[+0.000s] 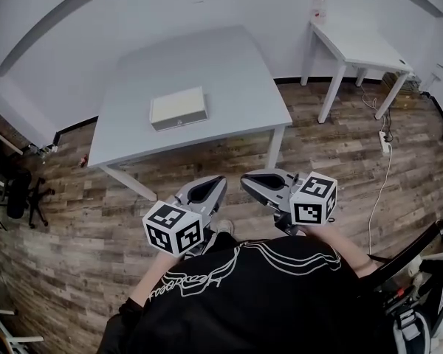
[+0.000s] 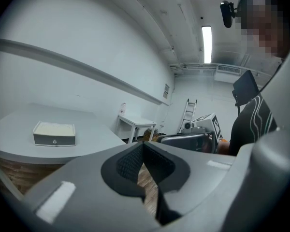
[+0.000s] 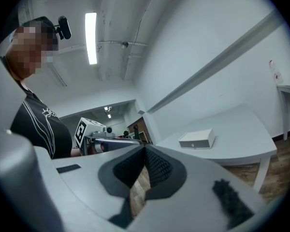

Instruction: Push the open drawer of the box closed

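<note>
**Grey bench (image 1: 221,65) ahead, both hand-held grippers empty**

Left hand-held gripper (image 1: 218,181) and right hand-held gripper (image 1: 247,181) hover side by side over the wood floor (image 1: 317,150), each with jaws pressed together on nothing. Well ahead of them, the box (image 1: 179,108) lies on the bench, untouched.

The table (image 1: 229,65) is pale grey; the box (image 1: 179,108) on it is cream on top with a grey front. Beneath the table, the floor (image 1: 74,220) shows brown-grey wood planks (streaky grain). The left gripper (image 1: 220,179) and right gripper (image 1: 244,178) are grey, their cubes (image 1: 173,229) patterned in black-and-white squares.
</note>
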A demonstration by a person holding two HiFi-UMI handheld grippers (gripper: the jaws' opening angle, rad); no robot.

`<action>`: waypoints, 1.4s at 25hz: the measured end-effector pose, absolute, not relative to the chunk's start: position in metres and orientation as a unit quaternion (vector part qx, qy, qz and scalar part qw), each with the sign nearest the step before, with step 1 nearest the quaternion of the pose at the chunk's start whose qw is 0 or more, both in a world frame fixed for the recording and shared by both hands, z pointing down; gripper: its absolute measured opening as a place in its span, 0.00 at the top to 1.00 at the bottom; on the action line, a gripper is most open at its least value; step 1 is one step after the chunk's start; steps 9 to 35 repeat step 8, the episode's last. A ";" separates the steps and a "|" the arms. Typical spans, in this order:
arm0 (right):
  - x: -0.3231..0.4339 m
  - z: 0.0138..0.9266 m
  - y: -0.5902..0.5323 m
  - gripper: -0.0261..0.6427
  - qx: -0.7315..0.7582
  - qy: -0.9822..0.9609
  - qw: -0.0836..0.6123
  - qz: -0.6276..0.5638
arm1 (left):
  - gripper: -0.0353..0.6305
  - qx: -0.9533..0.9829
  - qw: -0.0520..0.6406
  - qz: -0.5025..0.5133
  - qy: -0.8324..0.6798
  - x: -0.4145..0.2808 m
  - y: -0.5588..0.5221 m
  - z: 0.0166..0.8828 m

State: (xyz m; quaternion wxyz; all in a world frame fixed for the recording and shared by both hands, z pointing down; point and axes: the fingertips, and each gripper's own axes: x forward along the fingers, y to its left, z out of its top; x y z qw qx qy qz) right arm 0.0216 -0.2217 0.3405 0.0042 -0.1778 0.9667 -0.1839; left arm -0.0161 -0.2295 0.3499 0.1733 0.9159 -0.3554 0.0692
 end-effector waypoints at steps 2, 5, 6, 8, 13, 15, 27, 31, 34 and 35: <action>0.022 0.339 -0.220 0.95 -0.178 0.967 0.006 -0.181 | 0.94 0.916 0.172 0.069 -0.357 -0.016 -0.227 0.349; 0.024 0.338 -0.214 0.95 -0.178 0.968 0.007 -0.180 | 0.94 0.916 0.169 0.071 -0.358 -0.014 -0.221 0.348; 0.025 0.338 -0.213 0.95 -0.178 0.968 0.006 -0.179 | 0.94 0.916 0.169 0.072 -0.358 -0.013 -0.219 0.348; 0.028 0.338 -0.210 0.95 -0.180 0.967 0.006 -0.178 | 0.94 0.916 0.168 0.073 -0.357 -0.011 -0.215 0.348; 0.028 0.338 -0.210 0.95 -0.180 0.967 0.006 -0.178 | 0.94 0.916 0.168 0.073 -0.357 -0.011 -0.215 0.348; 0.028 0.338 -0.210 0.95 -0.180 0.967 0.006 -0.178 | 0.94 0.916 0.168 0.073 -0.357 -0.011 -0.215 0.348; 0.028 0.338 -0.210 0.95 -0.180 0.967 0.006 -0.178 | 0.94 0.916 0.168 0.073 -0.357 -0.011 -0.215 0.348; 0.028 0.338 -0.210 0.95 -0.180 0.967 0.006 -0.178 | 0.94 0.916 0.168 0.073 -0.357 -0.011 -0.215 0.348; 0.028 0.338 -0.210 0.95 -0.180 0.967 0.006 -0.178 | 0.94 0.916 0.168 0.073 -0.357 -0.011 -0.215 0.348; 0.028 0.338 -0.210 0.95 -0.180 0.967 0.006 -0.178 | 0.94 0.916 0.168 0.073 -0.357 -0.011 -0.215 0.348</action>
